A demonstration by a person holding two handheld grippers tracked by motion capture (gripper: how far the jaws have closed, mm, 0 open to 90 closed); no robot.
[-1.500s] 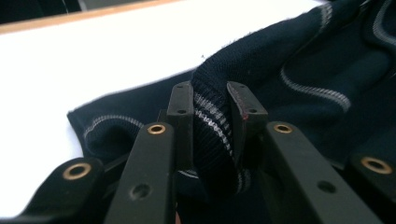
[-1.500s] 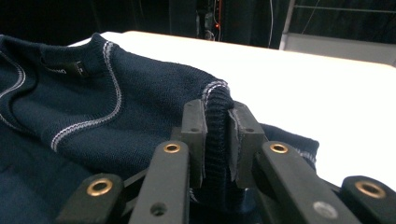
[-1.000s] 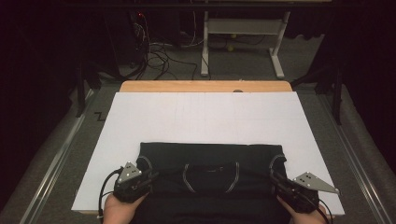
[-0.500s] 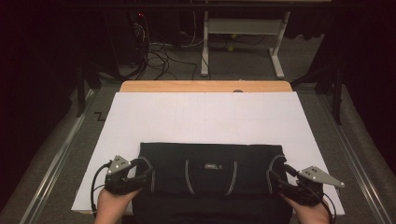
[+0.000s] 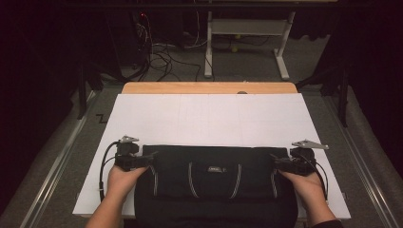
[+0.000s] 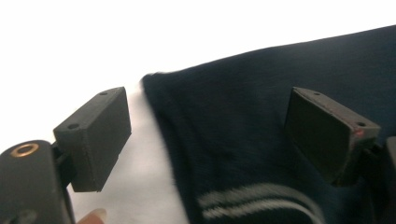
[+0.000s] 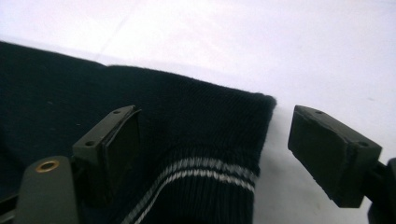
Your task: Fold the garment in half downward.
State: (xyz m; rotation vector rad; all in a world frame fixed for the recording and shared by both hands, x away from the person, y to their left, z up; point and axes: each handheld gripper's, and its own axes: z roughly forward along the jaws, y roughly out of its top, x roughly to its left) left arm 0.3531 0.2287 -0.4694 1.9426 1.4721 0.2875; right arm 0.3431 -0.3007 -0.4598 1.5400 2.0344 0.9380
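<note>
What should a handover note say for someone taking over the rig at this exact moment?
Left gripper: open, fingers straddling the dark garment's left far corner.
Right gripper: open, fingers straddling its right far corner, by the striped cuff.
The garment lies folded flat at the near edge of the white sheet, draping over it.
Done: garment laid out, a fold made.
Left: probably closing on both corners and folding further.

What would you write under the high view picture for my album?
Two open grippers, left gripper and right gripper, flank a dark folded sweater on a white table.
</note>
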